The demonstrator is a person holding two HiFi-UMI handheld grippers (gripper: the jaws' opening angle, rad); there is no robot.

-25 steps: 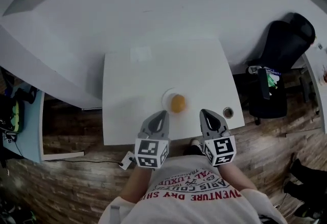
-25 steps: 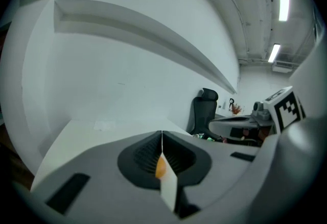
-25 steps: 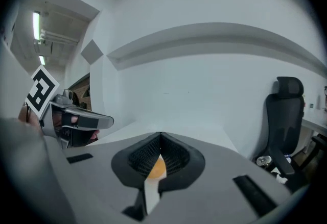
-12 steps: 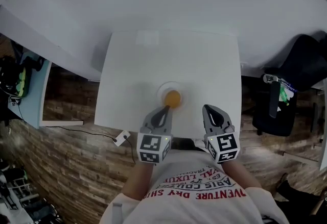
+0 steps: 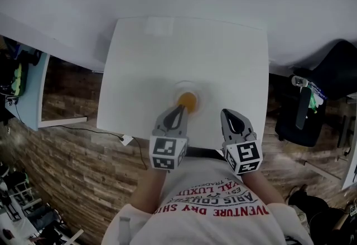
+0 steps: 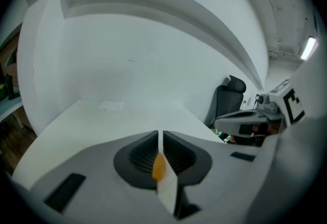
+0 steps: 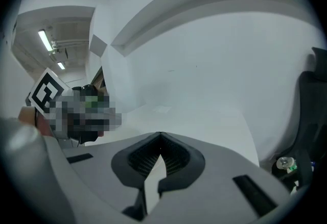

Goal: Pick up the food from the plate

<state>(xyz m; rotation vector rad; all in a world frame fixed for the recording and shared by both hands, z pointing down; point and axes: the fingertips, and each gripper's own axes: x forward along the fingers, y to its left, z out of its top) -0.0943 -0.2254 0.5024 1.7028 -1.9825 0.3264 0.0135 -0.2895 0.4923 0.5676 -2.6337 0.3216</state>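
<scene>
A round orange piece of food (image 5: 188,99) lies on a small pale plate (image 5: 177,91) near the front edge of the white table (image 5: 139,71). My left gripper (image 5: 180,110) is shut, and its tip sits at the food's near edge; whether it touches the food I cannot tell. In the left gripper view the closed jaws (image 6: 160,134) hold nothing, and a sliver of the orange food (image 6: 159,166) shows through the slit below them. My right gripper (image 5: 228,114) hovers over the table's front edge, to the right of the plate. It is shut and empty (image 7: 160,137).
A black office chair (image 5: 334,65) stands right of the table, with a bottle (image 5: 304,96) beside it. A pale blue shelf (image 5: 28,93) is at the left. A small paper label (image 5: 159,26) lies at the table's far side. Wooden floor surrounds the table.
The left gripper's tip has crept forward to the near edge of the food. The head view has shifted, so the table sits more centrally. The right gripper keeps its place beside the left.
</scene>
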